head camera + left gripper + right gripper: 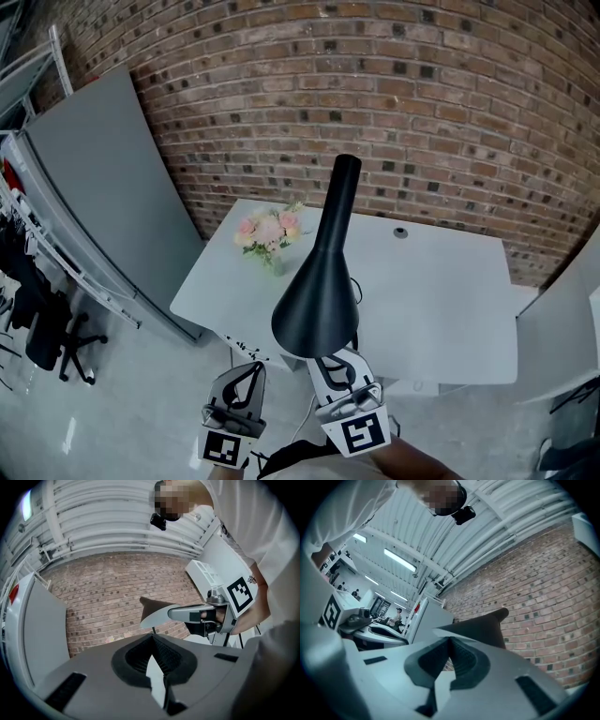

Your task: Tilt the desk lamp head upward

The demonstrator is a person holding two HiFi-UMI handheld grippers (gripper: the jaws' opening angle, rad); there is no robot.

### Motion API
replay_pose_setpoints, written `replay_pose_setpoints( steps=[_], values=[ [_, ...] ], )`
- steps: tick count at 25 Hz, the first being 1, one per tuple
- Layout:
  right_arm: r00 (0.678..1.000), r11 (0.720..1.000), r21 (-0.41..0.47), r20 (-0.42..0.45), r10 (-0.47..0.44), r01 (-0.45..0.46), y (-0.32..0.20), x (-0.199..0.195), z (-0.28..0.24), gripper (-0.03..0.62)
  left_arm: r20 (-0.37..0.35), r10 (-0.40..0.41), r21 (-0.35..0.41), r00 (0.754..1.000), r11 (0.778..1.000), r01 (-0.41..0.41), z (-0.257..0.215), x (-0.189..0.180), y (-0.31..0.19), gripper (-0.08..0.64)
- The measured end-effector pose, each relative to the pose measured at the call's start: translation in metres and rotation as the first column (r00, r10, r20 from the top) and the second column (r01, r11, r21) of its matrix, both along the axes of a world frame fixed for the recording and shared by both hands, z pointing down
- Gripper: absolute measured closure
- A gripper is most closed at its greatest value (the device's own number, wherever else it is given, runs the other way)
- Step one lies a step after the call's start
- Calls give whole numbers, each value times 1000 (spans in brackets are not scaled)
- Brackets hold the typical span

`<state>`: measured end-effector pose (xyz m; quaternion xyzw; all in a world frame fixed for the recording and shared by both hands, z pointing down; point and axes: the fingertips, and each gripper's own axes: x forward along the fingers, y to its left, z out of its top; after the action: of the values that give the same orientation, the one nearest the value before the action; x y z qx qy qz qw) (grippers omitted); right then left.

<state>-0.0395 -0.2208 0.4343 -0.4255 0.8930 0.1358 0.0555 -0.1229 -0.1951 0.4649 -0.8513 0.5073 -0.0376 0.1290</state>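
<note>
The black cone-shaped desk lamp head (321, 281) stands over the white desk (441, 309), its narrow neck pointing up and away. My right gripper (329, 362) is shut, and its tips lie against the underside of the lamp head's wide rim. In the right gripper view the dark lamp head (483, 627) sits just beyond the shut right gripper (450, 640). My left gripper (251, 369) hangs to the left of the lamp, shut and holding nothing. The left gripper view shows the left gripper (153, 637), with the right gripper (172, 615) reaching the lamp head (153, 605).
A bunch of pink flowers (269, 232) stands at the desk's far left corner. A cable grommet (400, 232) is at the desk's back. A grey panel (103, 187) leans left of the desk, with a black office chair (56, 337) beyond it. A brick wall (422, 103) runs behind.
</note>
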Motion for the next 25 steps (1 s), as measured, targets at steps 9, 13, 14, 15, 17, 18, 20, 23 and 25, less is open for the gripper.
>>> replay_pose_setpoints(
  steps=[9,13,14,15,17,18,20,23,25],
  values=[
    [999,999,-31,-43,22,-23,3,9,-10,576,-16,8,-8,1000,1000,-8,-22,1,0,554],
    [999,998,-54,-41,33,-35,6,9,-13,577,-19,12,-17,1000,1000,-12,-26,-1,2,555],
    [999,998,-56,-38,35,-37,6,9,-14,577,-24,15,-21,1000,1000,-15,-27,-1,2,555],
    [998,998,-55,-42,37,-39,7,9,-15,576,-30,18,-25,999,1000,-18,-28,0,3,554],
    [998,998,-49,-57,39,-42,7,9,-18,577,-38,27,-33,999,999,-28,-30,3,4,554],
    [997,998,-47,-67,41,-44,8,9,-20,576,-40,34,-37,999,999,-35,-32,5,4,555],
    [995,998,-48,-84,45,-50,9,11,-24,576,-39,47,-42,998,998,-48,-38,9,4,555],
    [995,997,-57,-86,52,-57,11,14,-29,576,-28,59,-50,998,997,-61,-47,13,5,555],
    [995,996,-67,-89,51,-57,13,16,-31,577,-23,64,-52,998,997,-65,-53,14,6,554]
  ],
)
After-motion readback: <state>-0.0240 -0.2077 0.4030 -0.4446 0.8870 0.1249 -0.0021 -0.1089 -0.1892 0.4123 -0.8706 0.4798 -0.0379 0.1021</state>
